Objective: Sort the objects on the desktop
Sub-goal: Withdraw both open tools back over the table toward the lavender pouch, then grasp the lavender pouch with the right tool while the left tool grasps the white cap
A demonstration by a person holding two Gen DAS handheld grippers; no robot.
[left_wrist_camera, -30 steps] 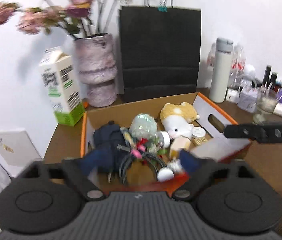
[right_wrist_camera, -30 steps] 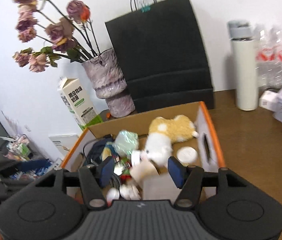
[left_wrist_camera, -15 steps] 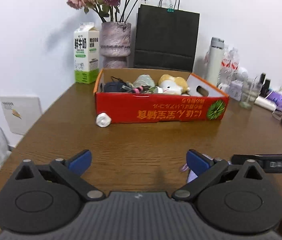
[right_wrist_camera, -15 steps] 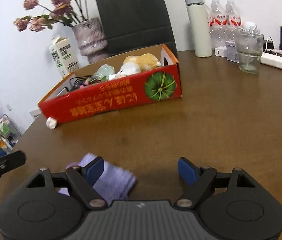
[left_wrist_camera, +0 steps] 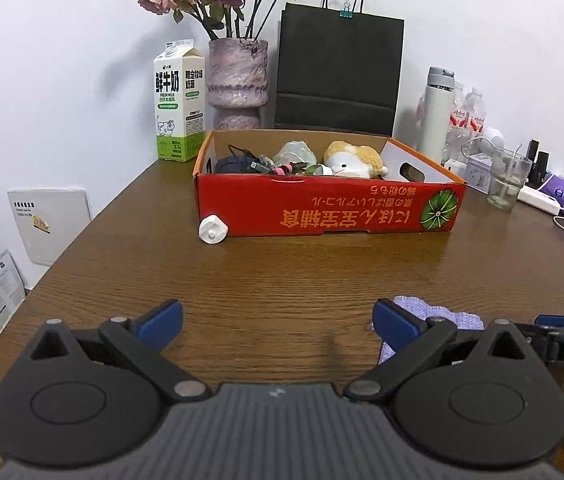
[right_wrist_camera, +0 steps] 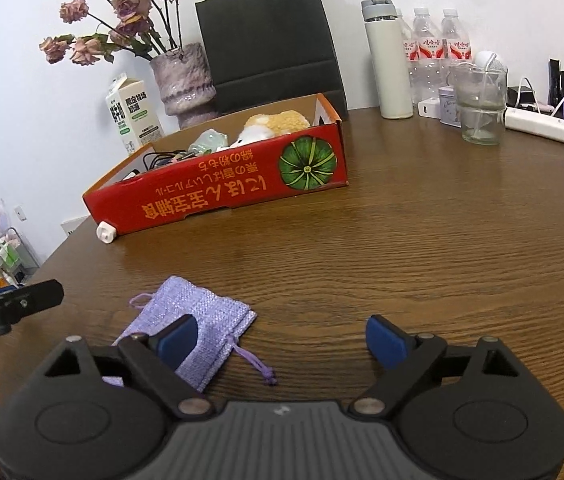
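A red cardboard box stands mid-table and holds a plush toy, cables and small items. Against its left corner lies a small white cap-like object. On the near table lies a lilac drawstring pouch. My right gripper hovers low over it with its jaws opening; the left fingertip sits above the pouch and the pads press on nothing. My left gripper is open over bare wood, just left of the pouch.
Along the back wall stand a milk carton, a vase of dried roses, a black paper bag and a white flask. Water bottles, a glass, a power strip and cables crowd the right side. The table edge drops off at left.
Both grippers have drawn back from above the box and sunk to the near table. The right jaws have widened, and the lilac pouch shows beneath them.
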